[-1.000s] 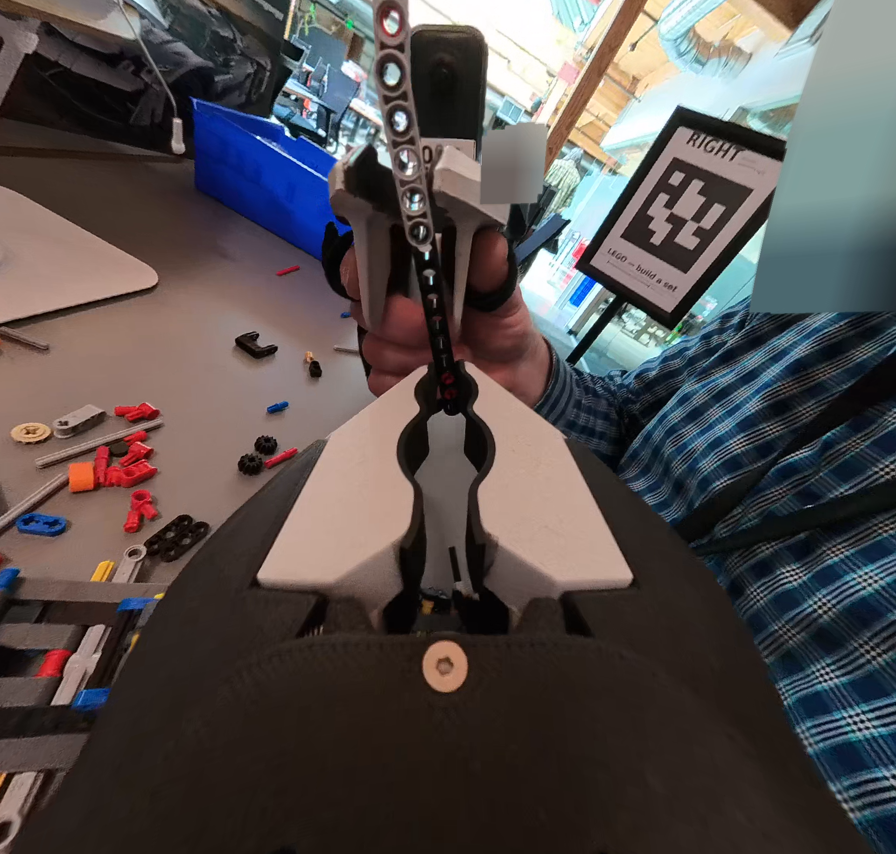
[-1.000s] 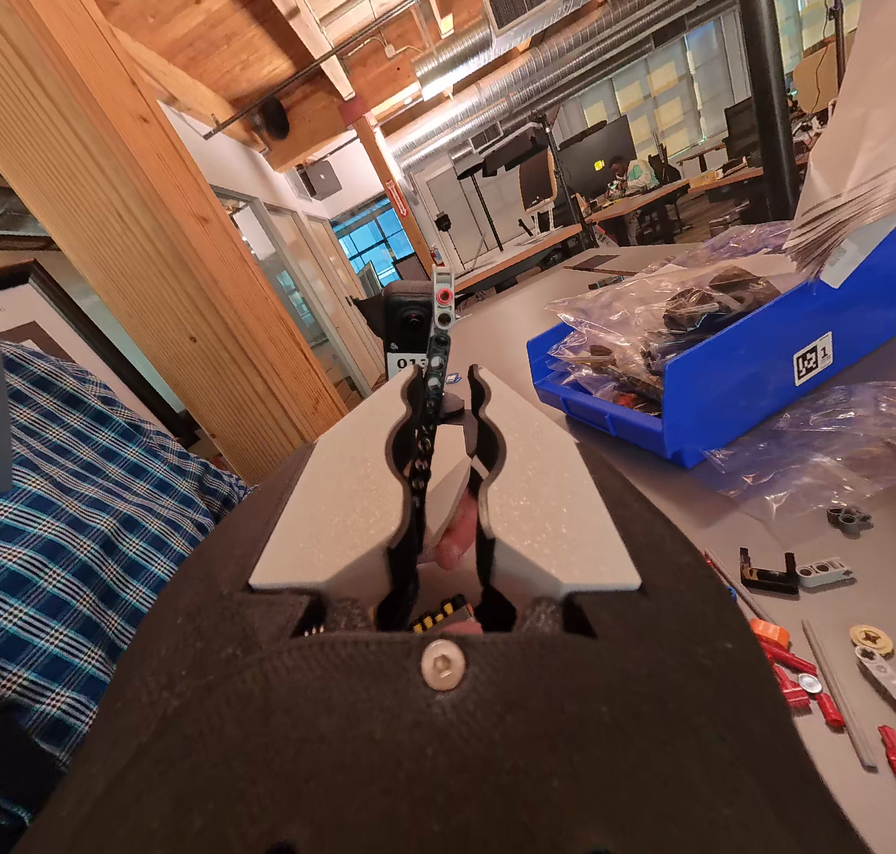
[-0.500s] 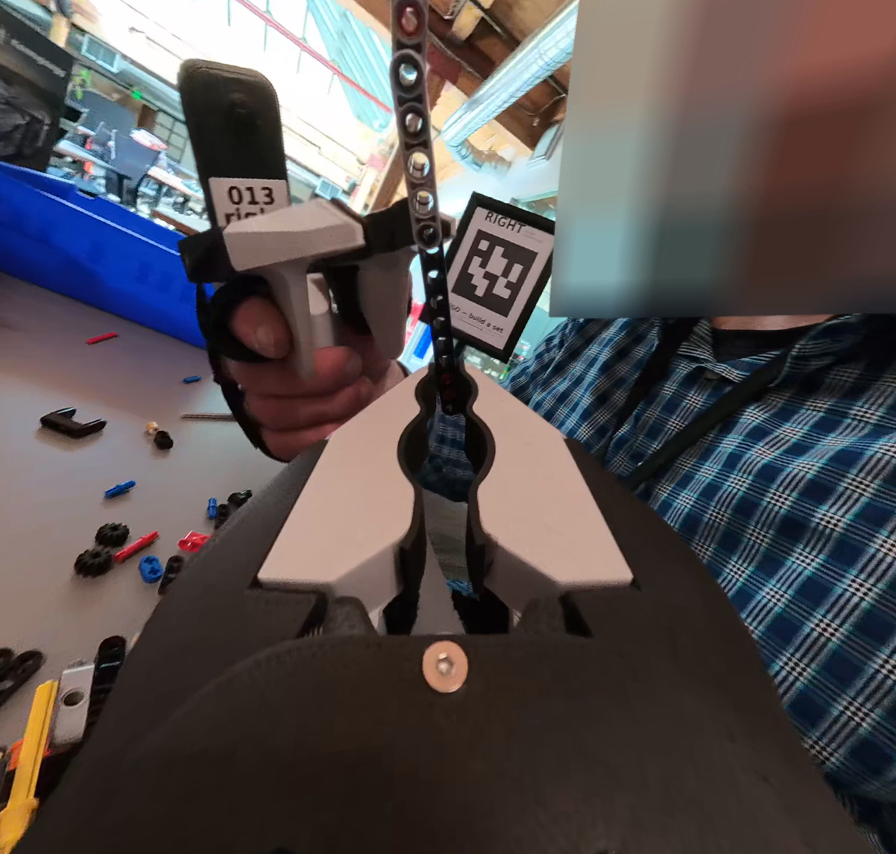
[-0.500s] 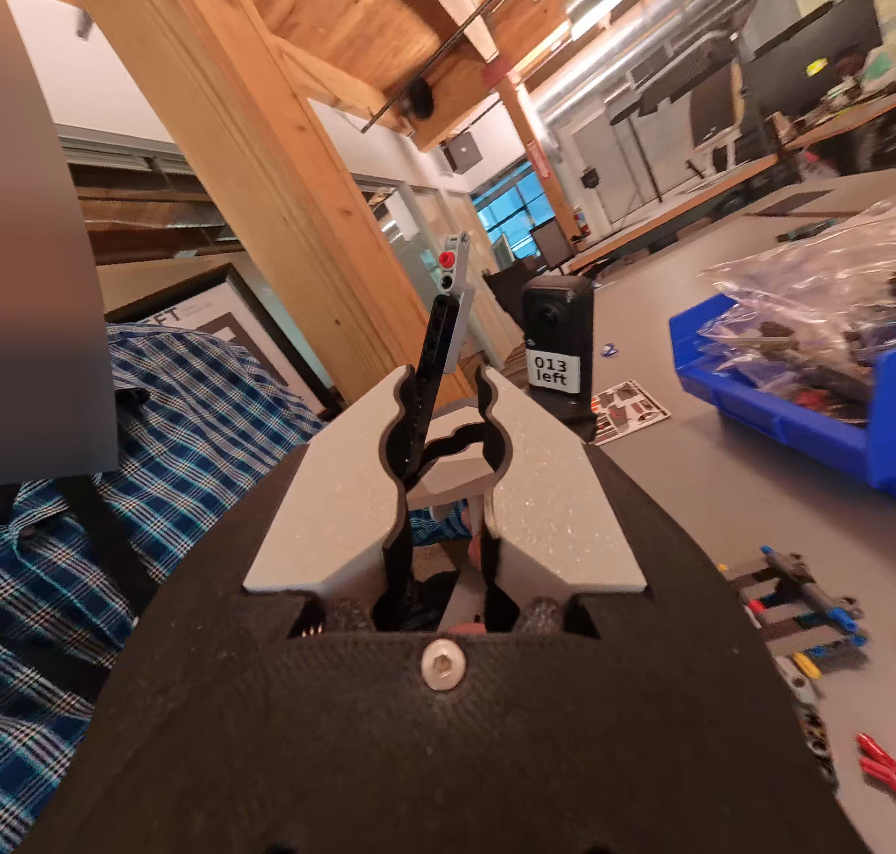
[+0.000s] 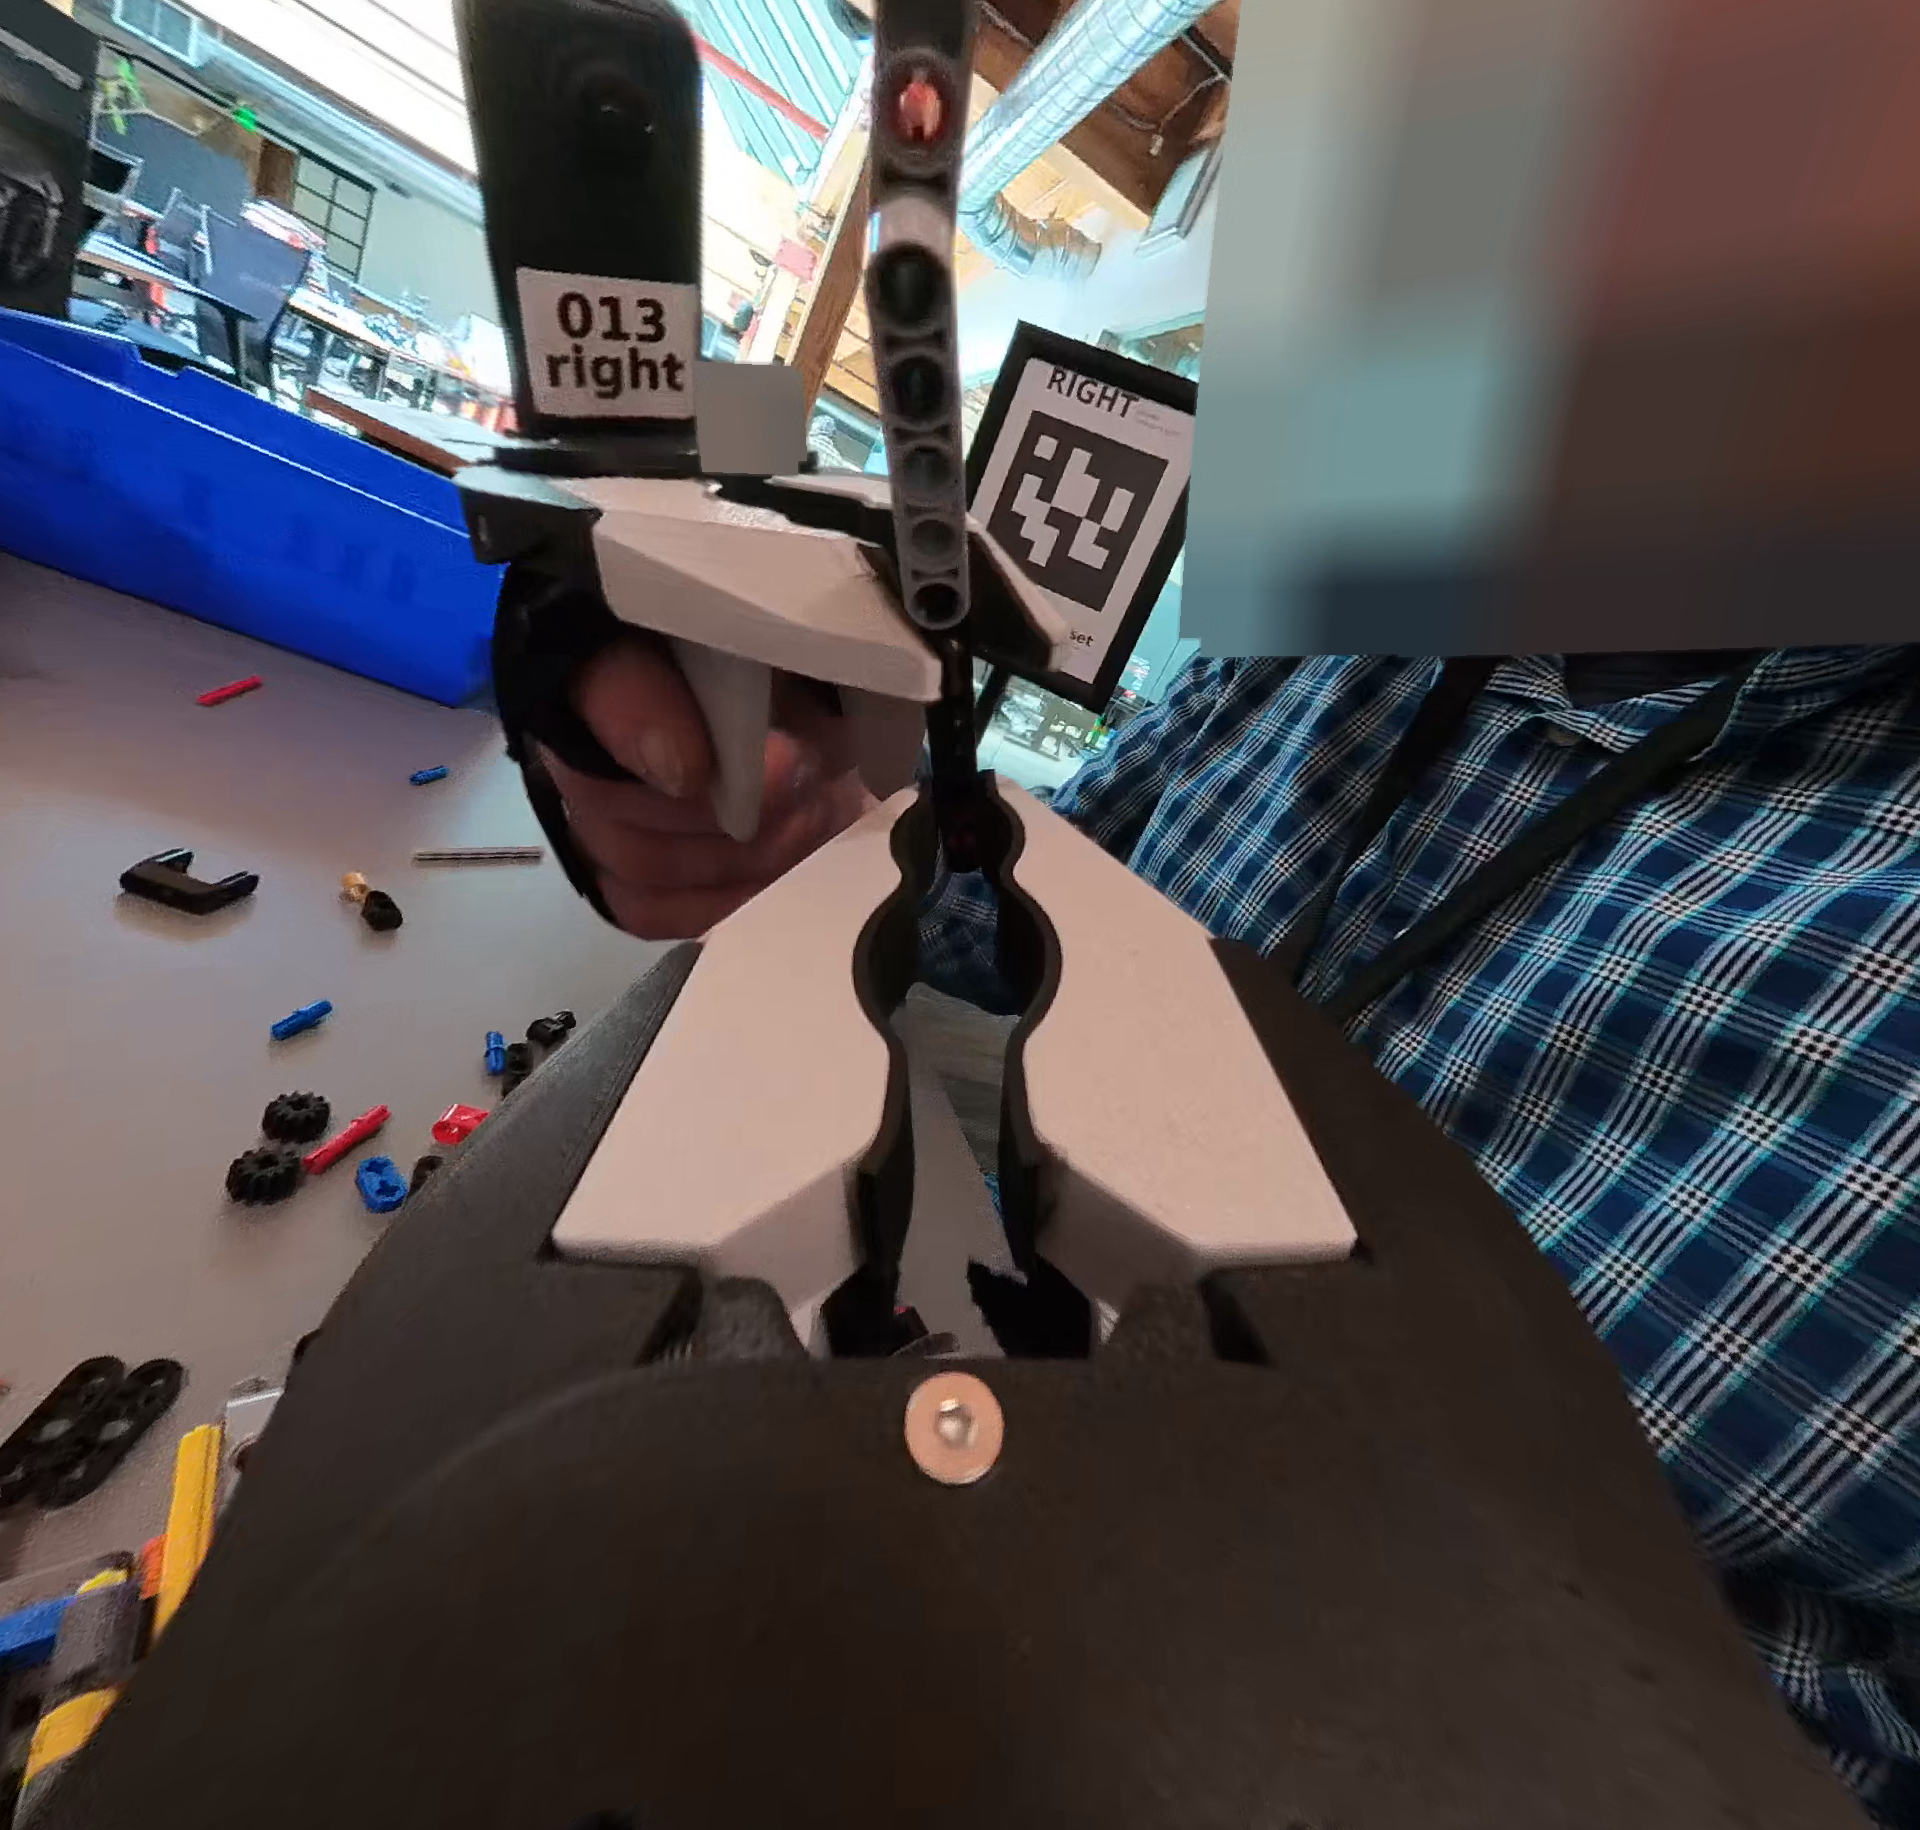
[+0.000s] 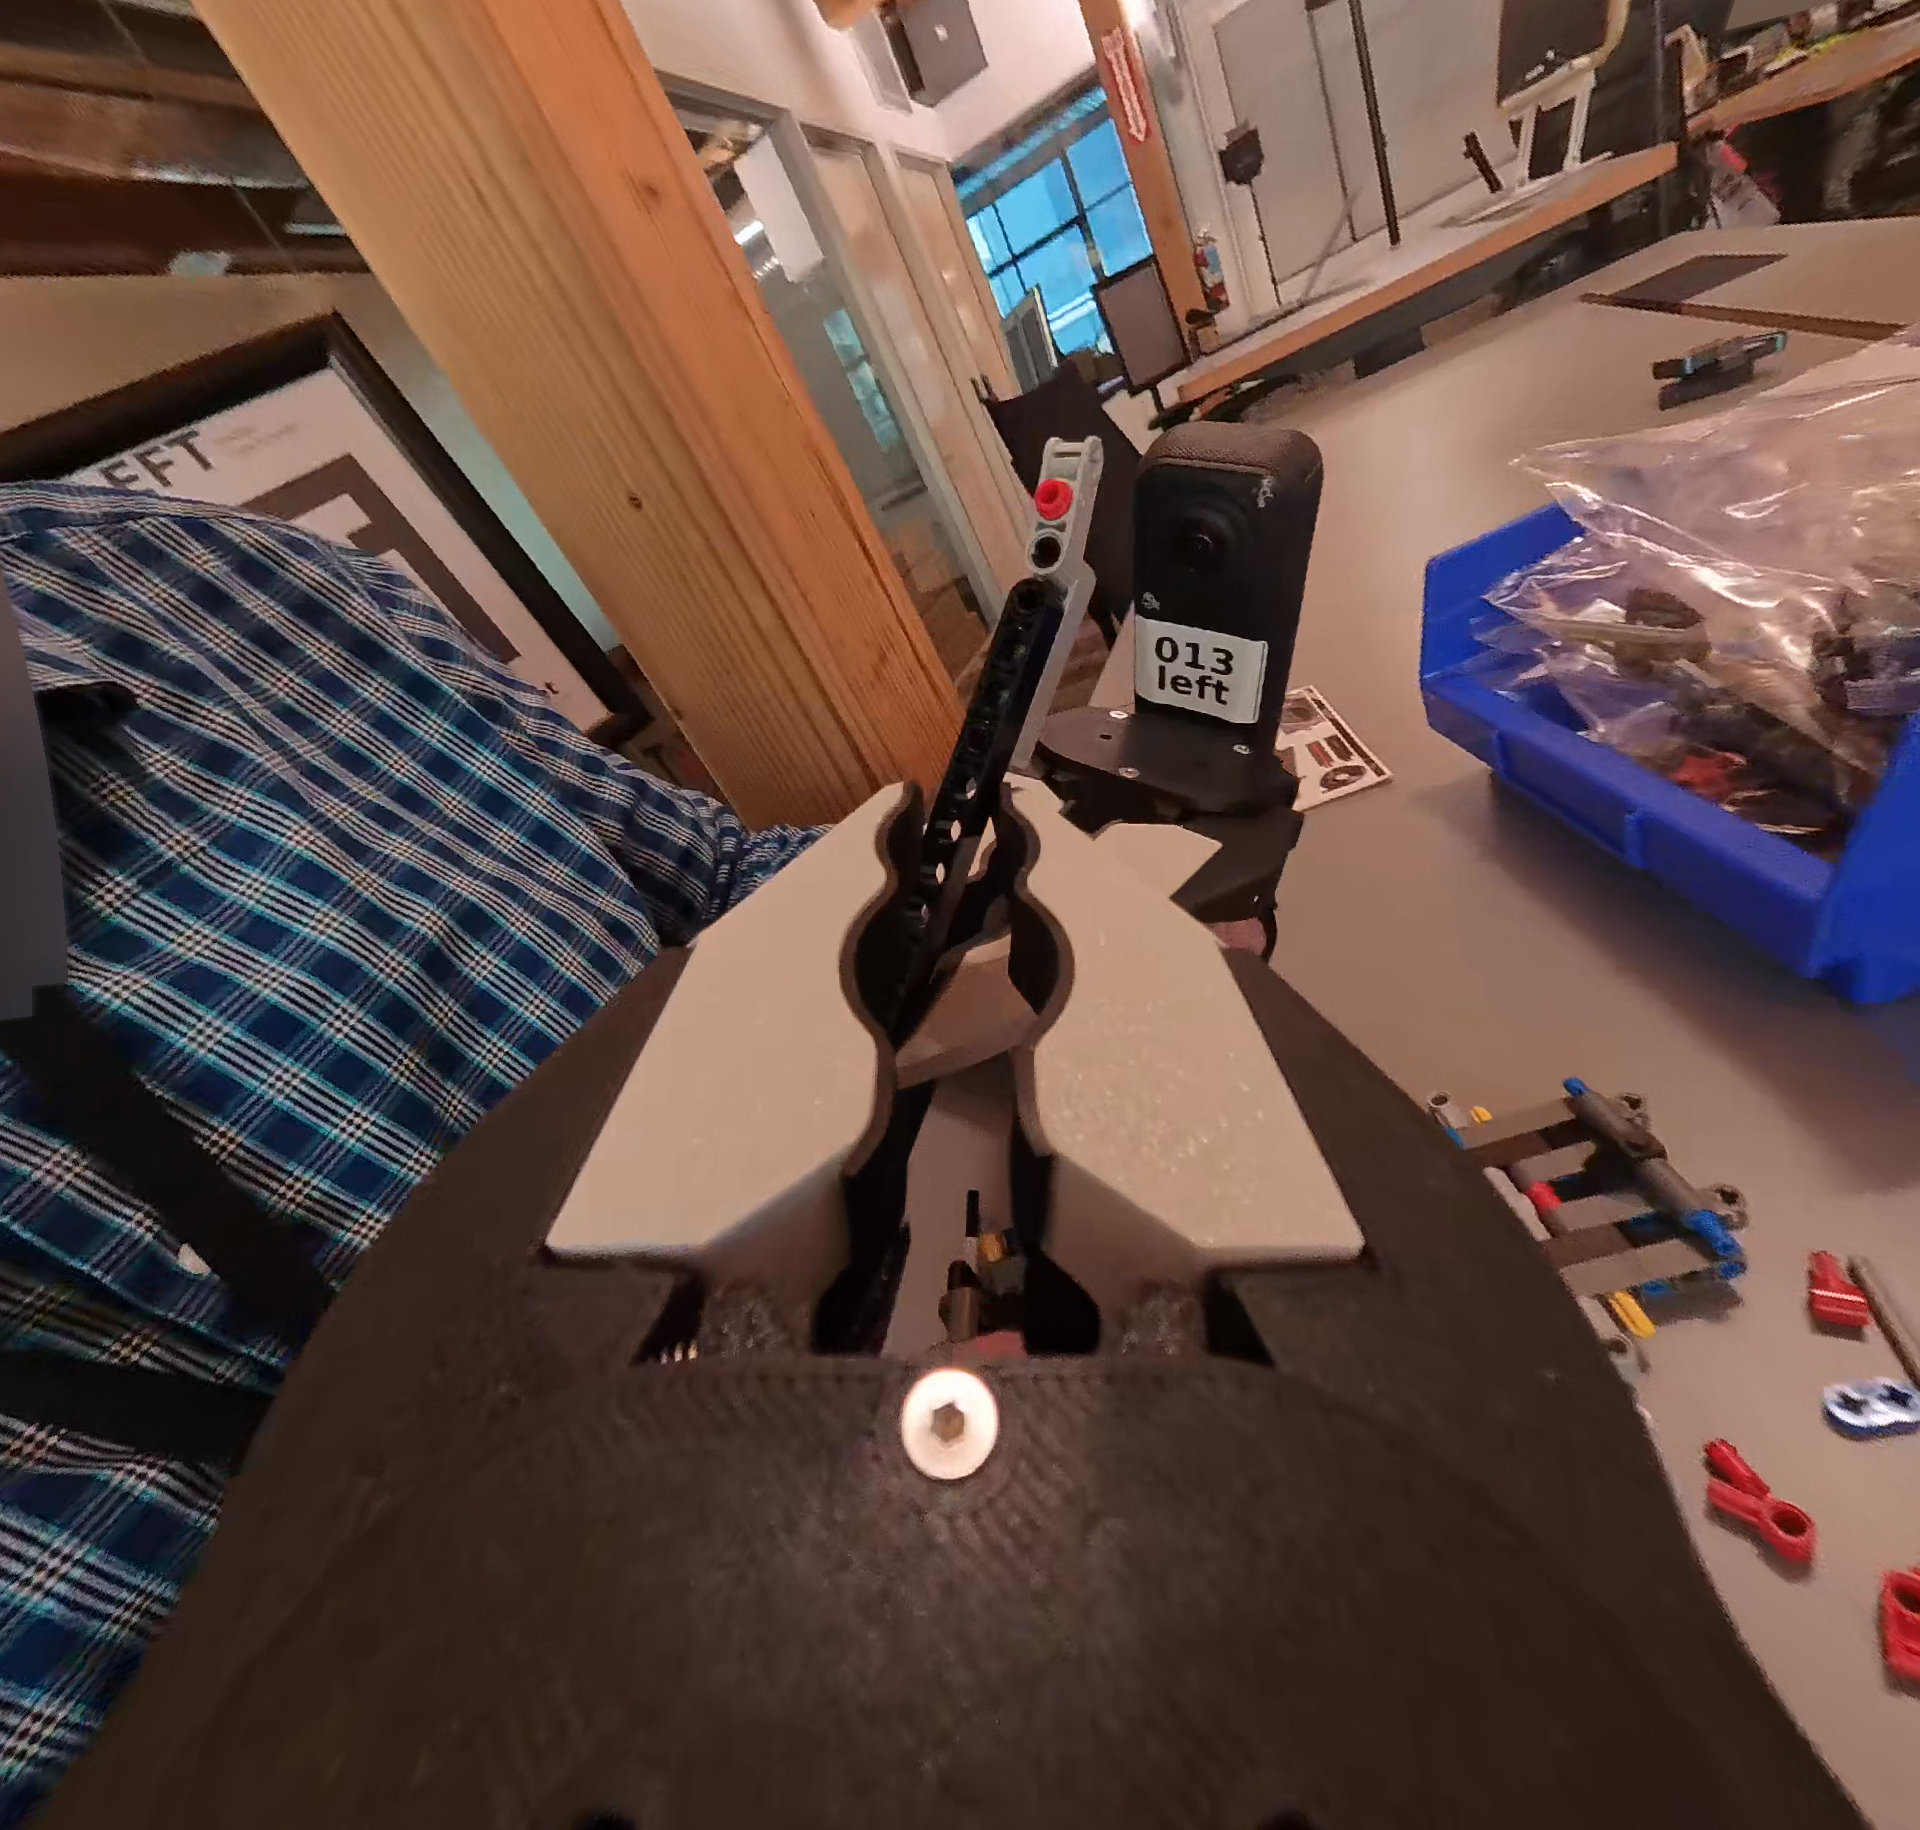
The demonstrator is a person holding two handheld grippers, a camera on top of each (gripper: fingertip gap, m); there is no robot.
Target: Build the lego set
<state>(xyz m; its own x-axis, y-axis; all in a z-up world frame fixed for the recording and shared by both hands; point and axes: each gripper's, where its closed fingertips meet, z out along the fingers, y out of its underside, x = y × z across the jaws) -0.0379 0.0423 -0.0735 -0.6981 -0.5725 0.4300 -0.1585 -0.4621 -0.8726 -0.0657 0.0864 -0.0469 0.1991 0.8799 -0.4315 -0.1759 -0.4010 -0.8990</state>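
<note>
A long beam, black in its lower part [image 5: 954,731] and grey with round holes above [image 5: 916,378], stands upright with a red pin [image 5: 914,107] near its top. My left gripper [image 5: 958,824] is shut on the black lower end. My right gripper [image 6: 966,835] is shut on the black part [image 6: 987,700] higher up. The grey end and red pin [image 6: 1055,502] stick out beyond it. In the left wrist view the right gripper [image 5: 935,637] sits around the beam, held by a hand. The left gripper's body [image 6: 1174,783] shows just behind my right fingers.
A blue bin [image 5: 208,513] stands at the back of the grey table, with clear bags of parts [image 6: 1714,585] in it. Loose red, blue and black pieces [image 5: 312,1146] and a partly built frame [image 6: 1621,1209] lie on the table. A wooden post [image 6: 520,326] and the person's plaid shirt [image 5: 1558,1053] are close by. There is about 5 centimeters between the tips of the two grippers.
Both views have swung toward the person. The right gripper has moved from left of the beam to around it, and its jaws have narrowed onto the black part. The left still holds the beam.
</note>
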